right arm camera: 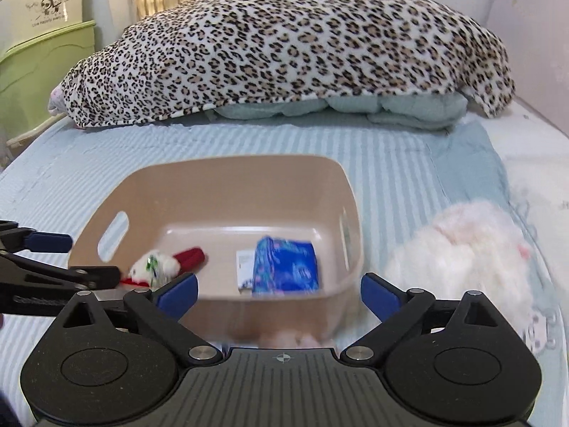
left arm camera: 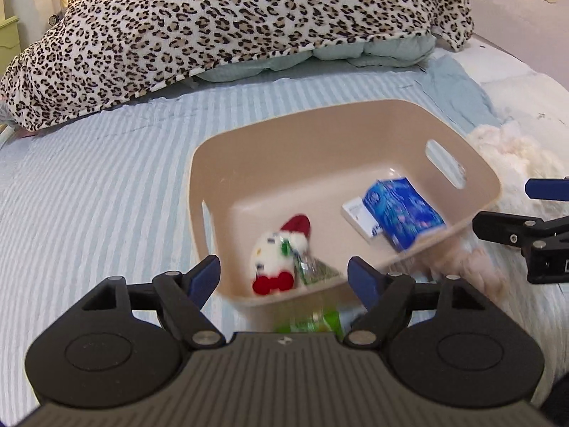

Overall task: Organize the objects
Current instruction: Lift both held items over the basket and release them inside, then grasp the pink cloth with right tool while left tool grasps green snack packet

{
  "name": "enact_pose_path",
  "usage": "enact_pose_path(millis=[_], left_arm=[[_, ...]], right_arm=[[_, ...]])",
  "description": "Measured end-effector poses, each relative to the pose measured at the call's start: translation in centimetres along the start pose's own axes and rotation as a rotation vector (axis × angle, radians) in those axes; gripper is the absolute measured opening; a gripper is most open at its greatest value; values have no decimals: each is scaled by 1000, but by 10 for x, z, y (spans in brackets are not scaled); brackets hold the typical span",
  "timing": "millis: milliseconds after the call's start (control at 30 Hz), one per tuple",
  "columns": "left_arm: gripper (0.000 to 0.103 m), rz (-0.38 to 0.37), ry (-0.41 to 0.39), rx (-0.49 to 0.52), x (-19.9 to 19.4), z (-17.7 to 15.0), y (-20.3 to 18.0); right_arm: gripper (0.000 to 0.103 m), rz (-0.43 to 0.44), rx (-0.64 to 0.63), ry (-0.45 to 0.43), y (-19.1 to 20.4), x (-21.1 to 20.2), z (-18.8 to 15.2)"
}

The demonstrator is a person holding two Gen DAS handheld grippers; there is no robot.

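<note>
A beige plastic bin (left arm camera: 320, 131) (right arm camera: 227, 192) sits on the striped bed. Inside lie a white plush toy with a red hat (left arm camera: 281, 252) (right arm camera: 161, 265), a blue patterned pack (left arm camera: 402, 210) (right arm camera: 288, 267) and a small white box (left arm camera: 357, 219) (right arm camera: 244, 267). My left gripper (left arm camera: 284, 277) is open and empty over the bin's near edge; it shows at the left of the right wrist view (right arm camera: 53, 259). My right gripper (right arm camera: 279, 293) is open and empty at the bin's near wall; it shows at the right of the left wrist view (left arm camera: 533, 213). A green packet (left arm camera: 316, 320) lies blurred outside the bin, below the left gripper.
A fluffy white plush (right arm camera: 458, 252) (left arm camera: 515, 156) lies right of the bin. A leopard-print blanket (left arm camera: 231, 25) (right arm camera: 284, 46) over pale green bedding fills the far end of the bed. A green cabinet (right arm camera: 39, 78) stands at the left.
</note>
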State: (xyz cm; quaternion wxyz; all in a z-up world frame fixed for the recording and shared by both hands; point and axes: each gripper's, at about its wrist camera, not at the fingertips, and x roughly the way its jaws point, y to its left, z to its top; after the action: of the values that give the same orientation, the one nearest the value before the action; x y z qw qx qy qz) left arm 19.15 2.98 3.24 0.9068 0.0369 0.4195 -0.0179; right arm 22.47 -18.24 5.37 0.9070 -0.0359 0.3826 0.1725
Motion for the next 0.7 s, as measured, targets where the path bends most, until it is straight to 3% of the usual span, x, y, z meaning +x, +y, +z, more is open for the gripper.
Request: enact_pose_path(millis=[233,700], left_arm=[[81,-30,52,-12,-10,-27,8],[81,-20,174,-142,65,-53,21]], right_arm=[[102,-10,18,77,-15,-2,-33],[101,-13,-6,225,-18,49,-72]])
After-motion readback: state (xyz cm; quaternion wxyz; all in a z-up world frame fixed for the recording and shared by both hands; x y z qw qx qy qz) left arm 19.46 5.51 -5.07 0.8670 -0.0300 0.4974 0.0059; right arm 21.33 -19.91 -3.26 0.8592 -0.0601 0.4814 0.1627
